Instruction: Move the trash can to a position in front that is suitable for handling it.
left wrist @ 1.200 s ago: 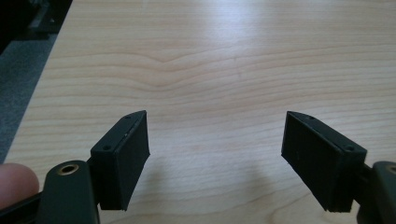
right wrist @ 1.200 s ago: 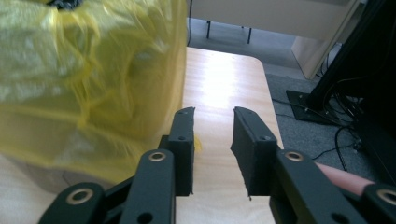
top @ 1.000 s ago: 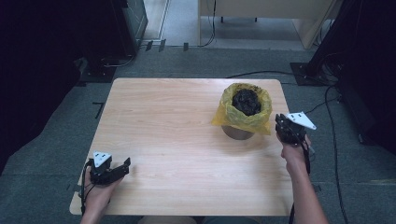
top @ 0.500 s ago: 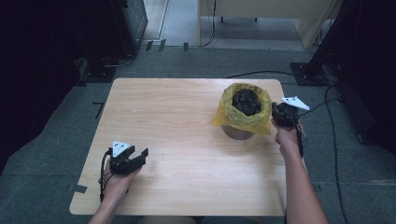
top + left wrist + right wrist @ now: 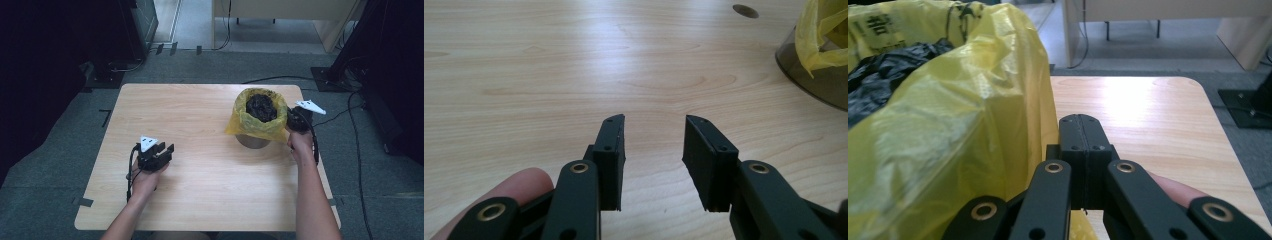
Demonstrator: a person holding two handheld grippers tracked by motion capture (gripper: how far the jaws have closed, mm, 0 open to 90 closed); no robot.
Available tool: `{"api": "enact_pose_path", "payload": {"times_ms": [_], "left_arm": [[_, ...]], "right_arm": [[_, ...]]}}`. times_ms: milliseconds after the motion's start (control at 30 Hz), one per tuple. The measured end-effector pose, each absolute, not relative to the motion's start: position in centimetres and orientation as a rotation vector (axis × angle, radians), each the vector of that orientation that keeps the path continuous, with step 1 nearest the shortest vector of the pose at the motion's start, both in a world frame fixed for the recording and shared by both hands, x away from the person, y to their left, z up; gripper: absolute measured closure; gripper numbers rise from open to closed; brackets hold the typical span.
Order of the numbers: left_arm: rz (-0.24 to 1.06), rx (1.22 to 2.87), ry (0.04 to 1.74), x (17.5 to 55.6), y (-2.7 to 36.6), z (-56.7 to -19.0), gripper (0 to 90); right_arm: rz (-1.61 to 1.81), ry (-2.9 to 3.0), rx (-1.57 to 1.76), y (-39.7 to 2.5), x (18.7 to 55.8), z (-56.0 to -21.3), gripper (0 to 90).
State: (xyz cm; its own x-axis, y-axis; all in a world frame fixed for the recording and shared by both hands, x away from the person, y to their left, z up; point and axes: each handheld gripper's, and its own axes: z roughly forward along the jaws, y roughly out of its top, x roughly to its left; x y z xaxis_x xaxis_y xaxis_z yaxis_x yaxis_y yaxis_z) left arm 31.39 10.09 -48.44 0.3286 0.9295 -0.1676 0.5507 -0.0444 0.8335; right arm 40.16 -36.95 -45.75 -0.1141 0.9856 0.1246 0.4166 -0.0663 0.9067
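A small grey bin (image 5: 251, 142) lined with a yellow plastic bag (image 5: 254, 125) stands on the right half of the wooden table (image 5: 200, 105). Crumpled black material (image 5: 261, 106) fills the bag. My right gripper (image 5: 293, 118) sits against the bag's right side; in the right gripper view its jaws (image 5: 1081, 123) are shut, pressed together beside the yellow bag (image 5: 948, 125), with nothing seen between the tips. My left gripper (image 5: 167, 150) rests low over the table's left-centre, open and empty (image 5: 654, 145). The bin (image 5: 819, 80) and bag (image 5: 821, 35) lie far off to its right.
Dark cabinets and cables (image 5: 280, 79) surround the table on a grey floor. A small round hole (image 5: 745, 10) marks the tabletop. A light wooden desk (image 5: 280, 12) stands beyond the table's far edge.
My left gripper has moved forward and to the right, from the front-left corner toward the middle. My right gripper has shifted forward and in against the bag's side.
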Motion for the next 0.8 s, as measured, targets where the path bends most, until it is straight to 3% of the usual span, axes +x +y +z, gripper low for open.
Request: {"api": "enact_pose_path", "payload": {"times_ms": [800], "left_arm": [[0.526, 1.697, 1.267, 36.5, 1.5, -47.7, 74.8]], "right_arm": [[1.221, 1.668, 1.433, -33.7, 39.9, -45.9, 90.0]]}}
